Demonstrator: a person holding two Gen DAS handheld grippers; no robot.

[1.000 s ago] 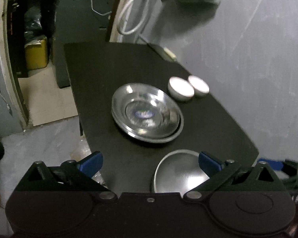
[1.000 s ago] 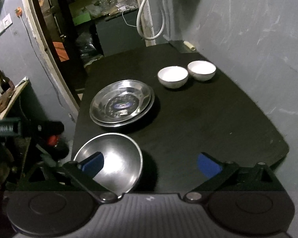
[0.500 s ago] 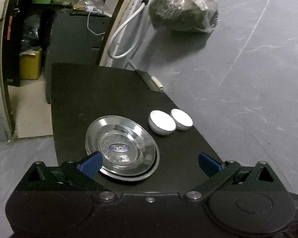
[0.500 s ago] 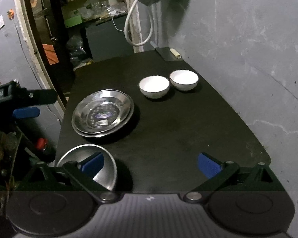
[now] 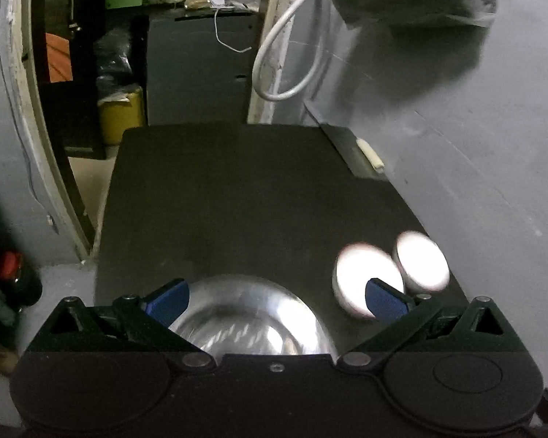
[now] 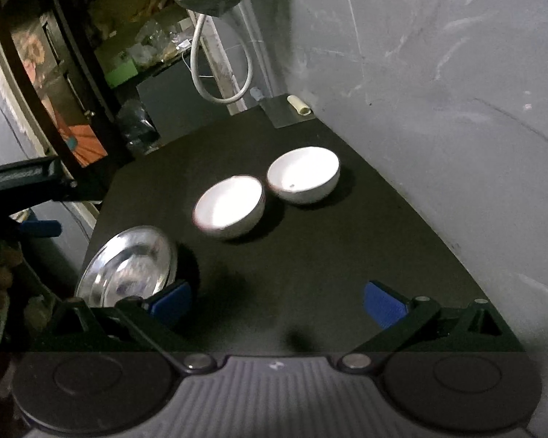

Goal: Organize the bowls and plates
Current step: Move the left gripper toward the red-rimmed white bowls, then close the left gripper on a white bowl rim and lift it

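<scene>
The black table [image 6: 328, 255] stands against a grey wall [image 6: 456, 73]. On it, near the left edge, lie the steel plates [image 6: 128, 266] (how many are stacked cannot be told), and two white bowls [image 6: 230, 206] [image 6: 303, 175] stand just beside each other nearer the wall. The left gripper [image 5: 277, 297] hangs over the plates with fingers spread wide, holding nothing. The right gripper [image 6: 277, 301] is equally wide apart and empty, above bare table.

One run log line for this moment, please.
left tongs: open, over steel plates | right tongs: open, empty | white bowls: side by side
</scene>
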